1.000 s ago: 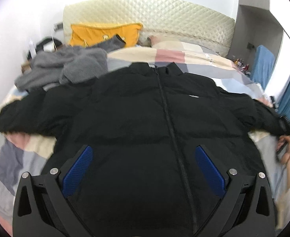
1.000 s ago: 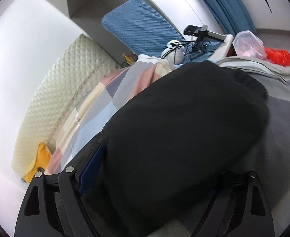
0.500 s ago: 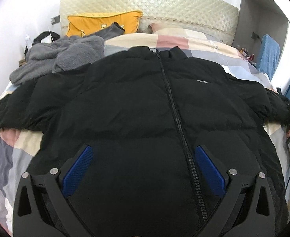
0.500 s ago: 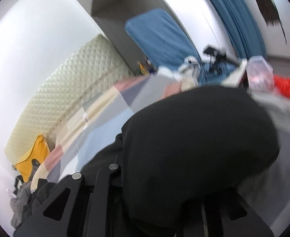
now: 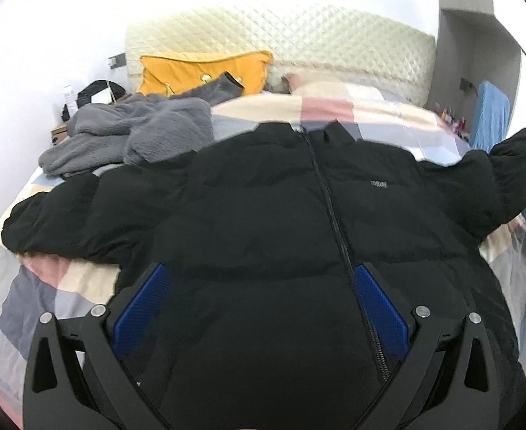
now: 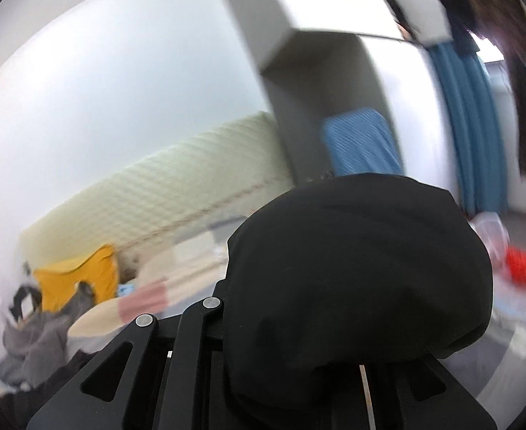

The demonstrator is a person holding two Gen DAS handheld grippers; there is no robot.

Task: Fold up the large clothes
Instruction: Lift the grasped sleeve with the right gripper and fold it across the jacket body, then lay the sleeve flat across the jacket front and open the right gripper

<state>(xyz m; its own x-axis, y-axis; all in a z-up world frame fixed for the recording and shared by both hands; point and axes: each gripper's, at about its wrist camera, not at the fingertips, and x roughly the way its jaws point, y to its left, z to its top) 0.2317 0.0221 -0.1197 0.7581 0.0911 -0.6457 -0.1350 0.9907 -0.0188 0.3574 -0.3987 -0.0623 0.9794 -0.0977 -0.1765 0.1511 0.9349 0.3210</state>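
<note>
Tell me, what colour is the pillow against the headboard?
Mustard yellow; the pillow shows best in the left wrist view.

We cannot see the fingertips of the right gripper [image 6: 334,365]; the black jacket sleeve [image 6: 359,279] bulges over them. That whole view is smeared, so the yellow pillow [image 6: 80,279] and red object [image 6: 522,268] at far right are soft blobs. The jacket [image 5: 273,236] hem drops below the left view's near edge, and its chest logo [image 5: 378,184] is too small to read.
</note>
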